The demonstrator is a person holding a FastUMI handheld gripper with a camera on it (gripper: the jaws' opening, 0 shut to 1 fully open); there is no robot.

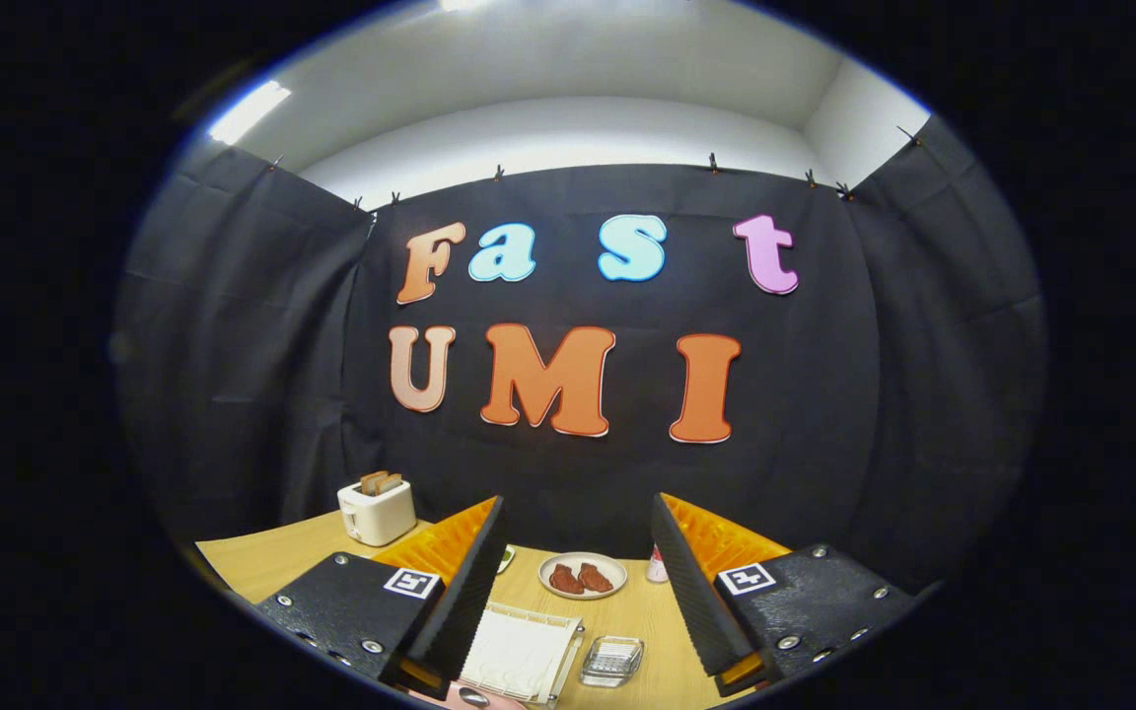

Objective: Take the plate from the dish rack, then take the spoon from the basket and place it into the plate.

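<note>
My gripper (578,501) is open, held high above a wooden table (262,562), with nothing between its fingers. Below the gap, close to me, a white slatted rack in a wire frame (519,651) rests on the table; I cannot tell whether a plate is in it. At its near edge a shiny rounded metal piece (474,698), perhaps a spoon's bowl, rests on something pink (504,700) that is mostly cut off. Farther out between the fingers sits a small plate (583,575) holding two red-brown pieces of food.
A white toaster (376,511) with bread in its slots stands beyond the left finger. A clear glass dish (612,661) lies right of the rack. A small bottle (657,564) peeks out by the right finger. The black cloth wall closes off the table's far side.
</note>
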